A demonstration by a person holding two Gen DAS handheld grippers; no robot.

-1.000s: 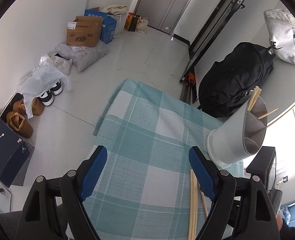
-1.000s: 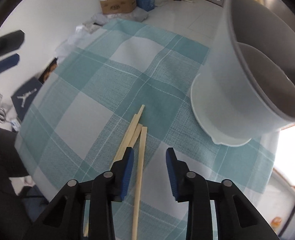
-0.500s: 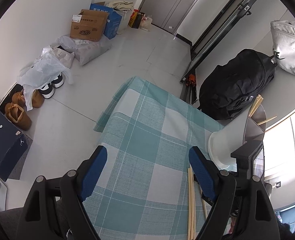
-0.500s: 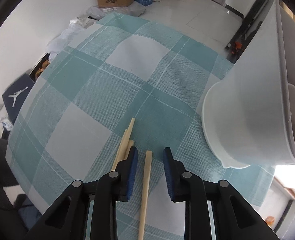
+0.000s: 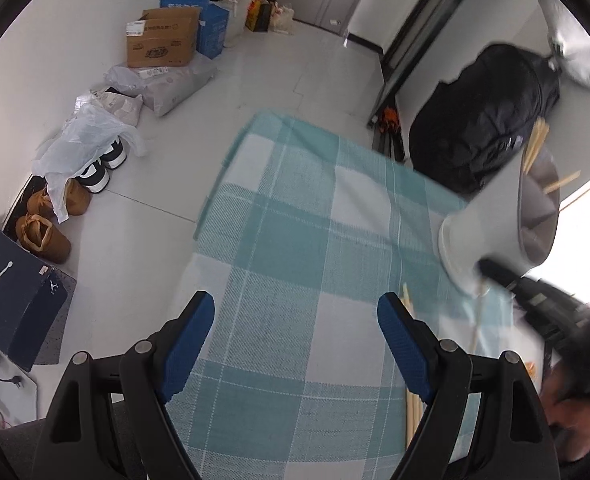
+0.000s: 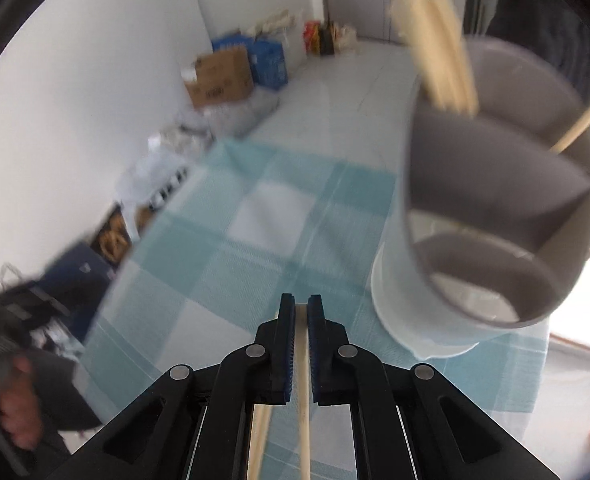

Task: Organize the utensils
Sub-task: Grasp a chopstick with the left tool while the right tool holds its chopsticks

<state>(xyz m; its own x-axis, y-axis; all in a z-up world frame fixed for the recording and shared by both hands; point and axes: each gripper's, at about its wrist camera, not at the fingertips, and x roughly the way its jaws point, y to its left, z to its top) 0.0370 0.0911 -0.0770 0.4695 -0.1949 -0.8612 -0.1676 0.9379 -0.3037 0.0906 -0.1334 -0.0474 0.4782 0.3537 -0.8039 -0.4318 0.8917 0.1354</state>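
Note:
My right gripper [image 6: 301, 304] hangs above the checked teal tablecloth [image 6: 235, 260], its jaws closing tight on one wooden chopstick [image 6: 304, 420] that runs back between its fingers. Another loose chopstick [image 6: 259, 432] lies below, left of it. To the right stands the grey divided utensil holder [image 6: 495, 168] on its white base, with a bunch of chopsticks [image 6: 443, 52] in its far compartment. My left gripper [image 5: 297, 306] hovers open and empty over the cloth [image 5: 295, 240]. In that view the holder [image 5: 491, 224] stands at the right, and loose chopsticks [image 5: 411, 408] lie behind the right finger.
The cloth's far and left edges drop to a white floor. Along the wall sit a cardboard box [image 5: 161, 42], bags, shoes and a dark shoebox [image 5: 11, 292]. A black backpack [image 5: 483, 128] leans behind the holder. A person's hand [image 6: 15, 412] shows at lower left.
The right gripper's jaws have come together on one chopstick and lifted it off the cloth, tilting so the holder's open top shows. The left gripper stays open, hardly moved.

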